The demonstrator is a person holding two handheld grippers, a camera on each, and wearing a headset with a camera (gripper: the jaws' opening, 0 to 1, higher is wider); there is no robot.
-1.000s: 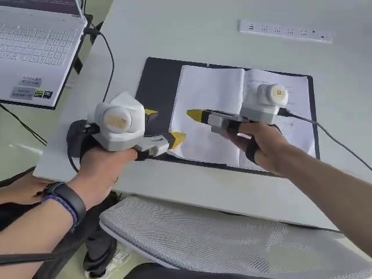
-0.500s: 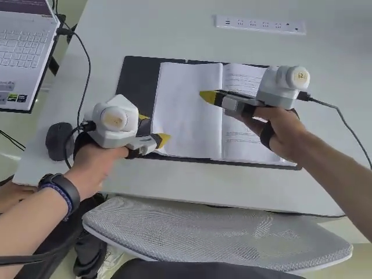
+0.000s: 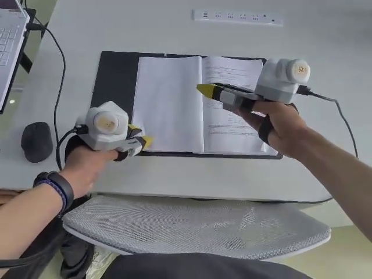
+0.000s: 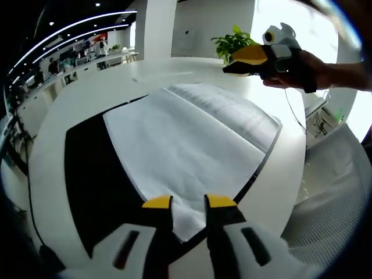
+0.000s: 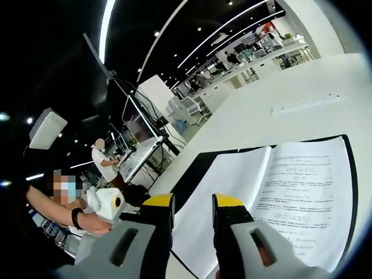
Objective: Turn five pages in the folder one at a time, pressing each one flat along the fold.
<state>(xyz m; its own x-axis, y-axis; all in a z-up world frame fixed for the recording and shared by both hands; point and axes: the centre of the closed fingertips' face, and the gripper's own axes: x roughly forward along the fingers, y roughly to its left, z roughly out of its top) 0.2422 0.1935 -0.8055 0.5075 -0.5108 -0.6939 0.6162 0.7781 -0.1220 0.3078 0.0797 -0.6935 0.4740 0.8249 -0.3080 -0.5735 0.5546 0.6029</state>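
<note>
The black folder (image 3: 116,75) lay open flat on the white table (image 3: 145,29), with a blank white sheet (image 3: 168,104) left of the fold and a printed sheet (image 3: 232,116) right of it. The left gripper (image 3: 142,139) sat at the blank sheet's near corner, its yellow-tipped jaws a narrow gap apart astride that corner. The right gripper (image 3: 206,90) hung over the pages near the fold, jaws parted and empty. A white power strip (image 3: 238,17) lay beyond the folder, and a black mouse (image 3: 36,141) sat well to its left.

Table: broad white workbench (image 3: 145,23), power strip (image 3: 238,17) at its far edge.
Left: laptop (image 3: 9,46), black mouse (image 3: 36,141).
Near: grey mesh chair (image 3: 192,224).
Room: open office, ceiling light strips (image 5: 107,23), potted plant (image 4: 232,43).
</note>
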